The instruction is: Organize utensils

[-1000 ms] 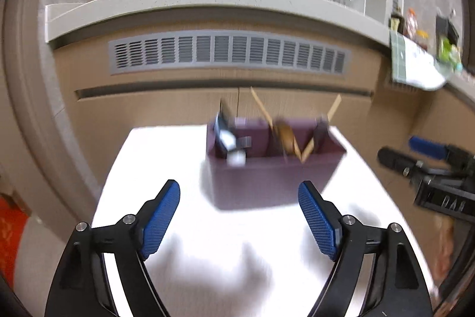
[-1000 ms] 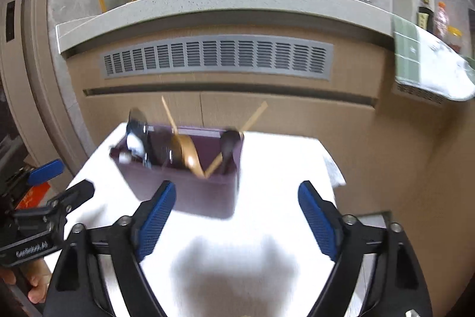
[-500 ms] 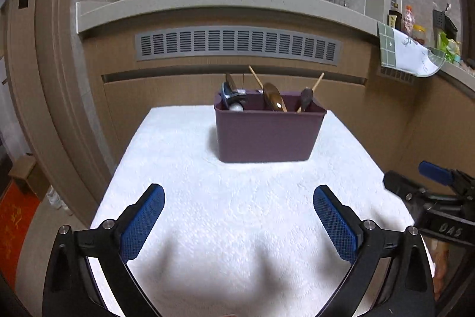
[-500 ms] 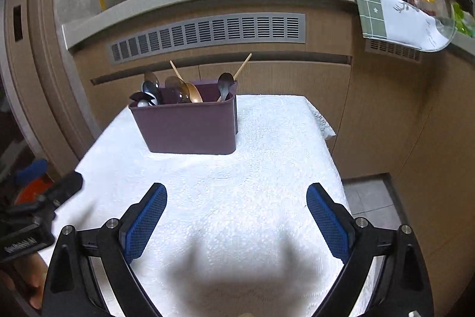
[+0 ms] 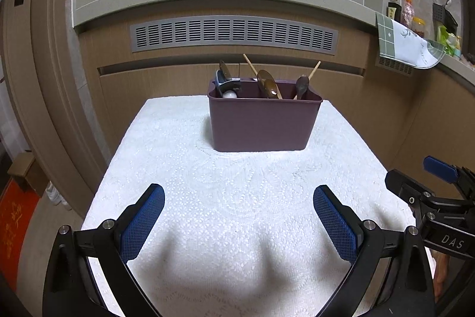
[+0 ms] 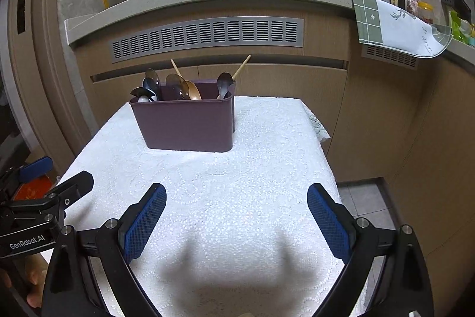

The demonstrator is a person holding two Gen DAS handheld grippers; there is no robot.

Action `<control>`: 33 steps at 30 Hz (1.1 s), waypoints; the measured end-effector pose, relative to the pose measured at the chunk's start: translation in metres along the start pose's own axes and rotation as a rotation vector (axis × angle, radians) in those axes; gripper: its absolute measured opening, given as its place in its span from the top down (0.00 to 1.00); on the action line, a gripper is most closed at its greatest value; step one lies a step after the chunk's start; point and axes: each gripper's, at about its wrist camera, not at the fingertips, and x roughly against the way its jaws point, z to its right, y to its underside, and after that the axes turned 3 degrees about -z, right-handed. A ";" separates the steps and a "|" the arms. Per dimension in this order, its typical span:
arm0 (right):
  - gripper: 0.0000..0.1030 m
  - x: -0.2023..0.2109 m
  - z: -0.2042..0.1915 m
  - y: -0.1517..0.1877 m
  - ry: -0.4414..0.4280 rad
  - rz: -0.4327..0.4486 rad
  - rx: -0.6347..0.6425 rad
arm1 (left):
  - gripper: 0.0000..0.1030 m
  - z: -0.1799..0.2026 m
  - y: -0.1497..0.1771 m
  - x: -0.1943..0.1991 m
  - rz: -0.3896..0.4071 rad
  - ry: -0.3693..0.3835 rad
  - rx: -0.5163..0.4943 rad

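A small table (image 5: 166,144) carries everything, covered edge to edge by a white embossed cloth (image 5: 237,198) whose lace edge hangs over the far right corner. One thing stands directly on the cloth: a purple bin (image 5: 261,124), upright, toward the far side, roughly centred across the width

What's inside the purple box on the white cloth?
The purple plastic box holds spoons and wooden-handled utensils, bowls up. Its walls hide their lower ends.
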 end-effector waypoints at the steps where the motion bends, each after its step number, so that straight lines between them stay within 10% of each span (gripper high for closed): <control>1: 0.08 0.000 0.000 0.000 -0.001 -0.001 0.000 | 0.03 0.000 0.000 0.000 -0.001 0.001 -0.002; 33: 0.08 0.003 -0.001 -0.001 0.009 0.006 0.004 | 0.03 -0.002 -0.001 0.000 -0.010 0.003 -0.009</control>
